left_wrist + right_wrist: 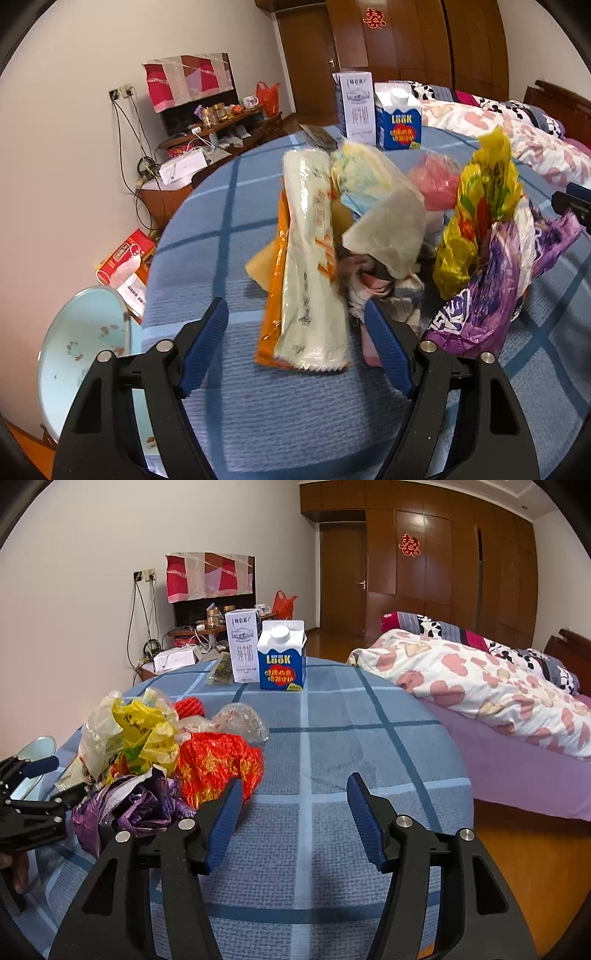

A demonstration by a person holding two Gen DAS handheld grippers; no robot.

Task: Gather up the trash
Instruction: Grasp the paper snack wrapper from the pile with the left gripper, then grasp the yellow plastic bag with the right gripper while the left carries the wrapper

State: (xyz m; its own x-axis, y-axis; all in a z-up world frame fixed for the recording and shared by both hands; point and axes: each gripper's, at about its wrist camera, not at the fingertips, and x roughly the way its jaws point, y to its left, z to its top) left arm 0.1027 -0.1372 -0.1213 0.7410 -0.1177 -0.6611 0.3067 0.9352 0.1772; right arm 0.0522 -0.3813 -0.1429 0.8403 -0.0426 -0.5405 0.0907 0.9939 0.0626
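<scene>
Where a round worktop is covered by a blue checked cloth, a heap of trash is gathered toward its left edge as seen from the right wrist. The left hand-held gripper is held with its jaws apart around the near end of a cream wrapper, whose surface is blurred; the pads do not appear to press on it. Just beside it lie a yellow bag and a purple bag. The right hand-held gripper is held open over bare cloth, with a crumpled red wrapper just beside its left finger. Two milk cartons, a white carton and a blue carton, are stood upright at the far edge. A bed is seen beyond the worktop.
</scene>
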